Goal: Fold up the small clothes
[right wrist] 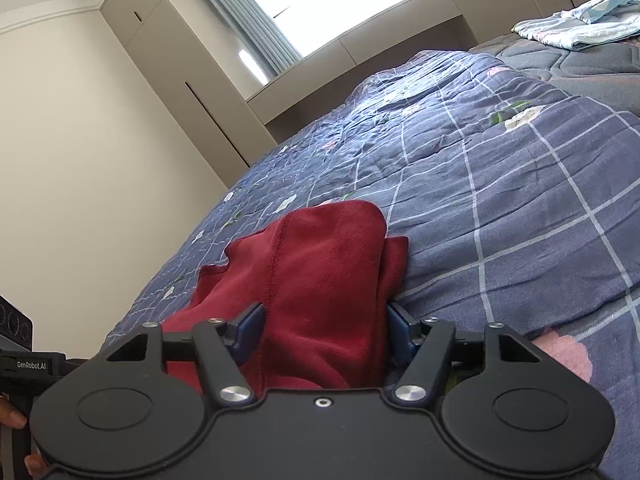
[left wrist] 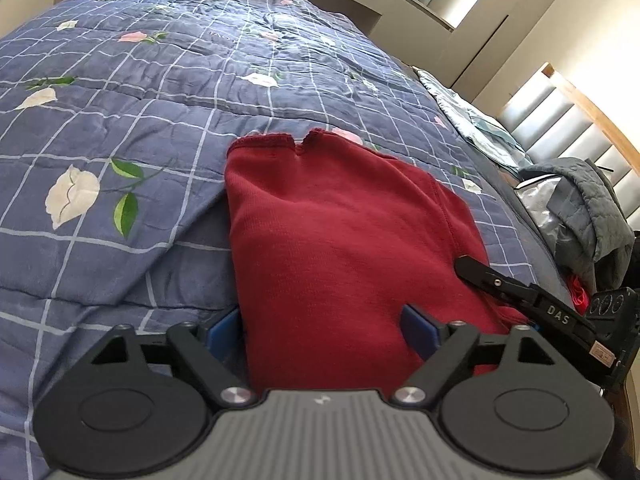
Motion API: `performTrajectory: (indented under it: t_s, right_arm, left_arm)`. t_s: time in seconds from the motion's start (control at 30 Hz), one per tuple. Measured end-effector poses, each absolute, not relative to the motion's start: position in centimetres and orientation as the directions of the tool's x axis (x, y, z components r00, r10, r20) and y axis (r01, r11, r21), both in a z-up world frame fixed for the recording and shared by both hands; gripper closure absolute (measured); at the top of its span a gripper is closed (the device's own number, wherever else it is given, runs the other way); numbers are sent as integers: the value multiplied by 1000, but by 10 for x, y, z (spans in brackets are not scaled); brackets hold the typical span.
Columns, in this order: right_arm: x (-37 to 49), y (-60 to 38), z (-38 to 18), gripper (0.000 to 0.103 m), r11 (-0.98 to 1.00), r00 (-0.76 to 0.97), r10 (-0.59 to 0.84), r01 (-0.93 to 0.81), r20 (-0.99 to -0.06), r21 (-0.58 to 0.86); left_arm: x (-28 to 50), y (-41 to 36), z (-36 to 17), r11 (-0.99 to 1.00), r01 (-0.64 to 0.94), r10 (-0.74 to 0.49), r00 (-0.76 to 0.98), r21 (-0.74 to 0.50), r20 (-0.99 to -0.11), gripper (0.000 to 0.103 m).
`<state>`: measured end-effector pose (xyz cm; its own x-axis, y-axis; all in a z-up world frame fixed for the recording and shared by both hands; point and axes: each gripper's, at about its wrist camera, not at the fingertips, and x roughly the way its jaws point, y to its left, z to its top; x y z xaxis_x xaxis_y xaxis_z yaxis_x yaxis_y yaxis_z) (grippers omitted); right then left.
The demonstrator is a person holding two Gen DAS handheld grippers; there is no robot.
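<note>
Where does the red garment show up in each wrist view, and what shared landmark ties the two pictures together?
Left wrist view: the red garment fills the lower centre, running between the left gripper fingers.
Right wrist view: the red garment lies bunched at lower centre, between the right gripper fingers.
Shared landmark: the blue checked floral quilt beneath it.

The blue checked floral quilt (left wrist: 120, 120) lies bare and wide beyond and left of the folded dark red knit garment (left wrist: 340, 232). To the right, a crumpled grey quilted jacket (left wrist: 588, 208) and a folded pale blue sheet (right wrist: 580, 28) crowd the bed's edge.
</note>
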<state>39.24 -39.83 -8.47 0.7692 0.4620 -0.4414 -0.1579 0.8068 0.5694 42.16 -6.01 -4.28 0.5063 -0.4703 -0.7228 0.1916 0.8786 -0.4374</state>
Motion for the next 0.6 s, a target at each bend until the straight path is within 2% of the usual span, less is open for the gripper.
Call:
performTrajectory:
  t_s: [0.6]
  right_arm:
    - [392, -397, -85, 39, 812, 774, 456, -161, -438, 560]
  left_arm:
    - [420, -70, -37, 905, 188, -423, 511, -382, -749, 19]
